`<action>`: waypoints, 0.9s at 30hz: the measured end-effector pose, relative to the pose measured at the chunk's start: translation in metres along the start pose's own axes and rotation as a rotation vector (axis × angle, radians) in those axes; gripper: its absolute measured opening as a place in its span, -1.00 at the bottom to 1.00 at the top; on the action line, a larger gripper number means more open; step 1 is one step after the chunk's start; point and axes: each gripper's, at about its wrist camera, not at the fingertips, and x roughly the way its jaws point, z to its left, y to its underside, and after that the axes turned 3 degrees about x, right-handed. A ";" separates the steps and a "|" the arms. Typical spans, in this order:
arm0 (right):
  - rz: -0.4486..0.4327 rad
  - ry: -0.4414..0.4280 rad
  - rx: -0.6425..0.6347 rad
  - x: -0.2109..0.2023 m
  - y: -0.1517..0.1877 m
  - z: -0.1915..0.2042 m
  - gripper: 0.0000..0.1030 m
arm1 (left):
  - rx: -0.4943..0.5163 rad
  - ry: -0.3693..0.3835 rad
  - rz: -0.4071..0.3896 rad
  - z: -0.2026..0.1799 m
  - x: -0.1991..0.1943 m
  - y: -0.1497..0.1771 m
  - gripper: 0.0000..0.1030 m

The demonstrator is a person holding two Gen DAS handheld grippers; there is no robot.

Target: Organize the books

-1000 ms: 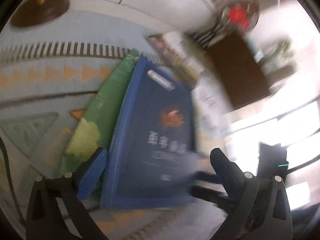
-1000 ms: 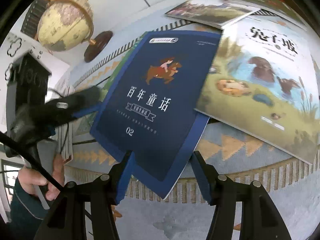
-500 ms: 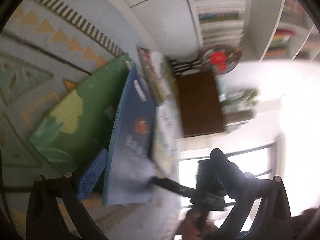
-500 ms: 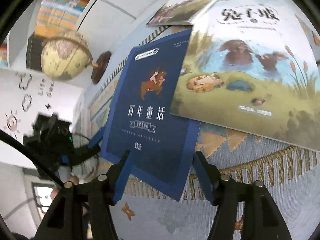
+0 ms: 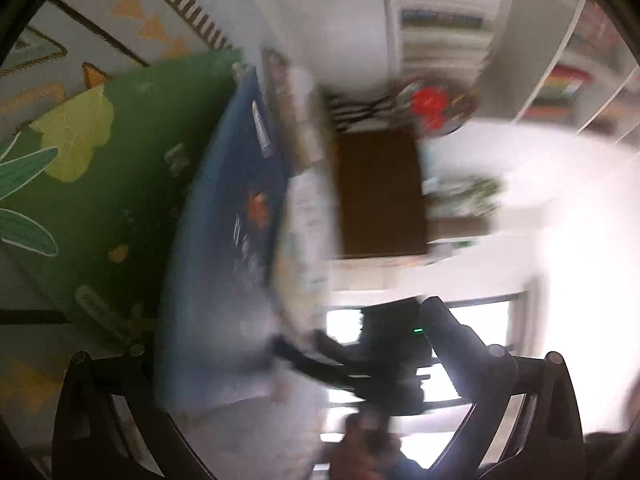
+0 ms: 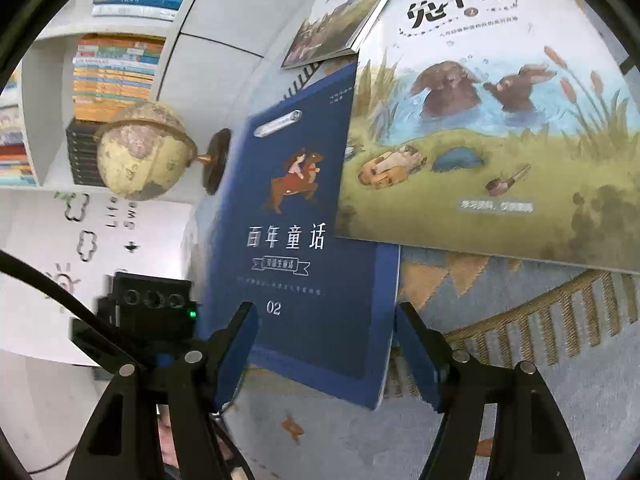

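The blue book [image 6: 304, 240] carries white Chinese title characters, a small banner below them, "02" near its near edge, and a rider on a brown animal. The picture book [image 6: 492, 120], with large black Chinese characters and brown animals in a pond, overlaps the blue book's right edge. A third book [image 6: 332, 28] lies beyond, its writing unreadable. All rest on a patterned rug [image 6: 520, 320].

Compared with a second ago, the blue book stands closer to upright in the right view, its left side lifted off the rug, and the shelves [image 6: 116, 72] now show more fully behind the globe [image 6: 144, 152]. In the left view the green book [image 5: 100, 184] underneath is far more uncovered.

The right gripper [image 6: 324, 344] points down at the blue book's near edge, its fingers opening with that edge between them; the pads stand clear of the cover. The left gripper [image 5: 280, 340] comes in from the blue book's left, rolled on its side; the book's blurred corner sits between its fingers, and whether they grip it cannot be told. The person's hand [image 5: 368, 448] shows below the right gripper in the left view.
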 end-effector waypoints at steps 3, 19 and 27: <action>0.015 -0.036 -0.010 -0.001 0.001 0.005 0.35 | 0.036 -0.131 0.038 -0.001 0.015 0.006 0.44; -0.027 -0.282 0.145 -0.005 0.001 0.007 0.34 | -0.171 0.214 -0.010 -0.007 0.009 -0.004 0.36; -0.083 -0.216 0.102 -0.005 0.003 0.016 -0.67 | 0.131 -0.246 0.040 -0.039 0.019 0.000 0.37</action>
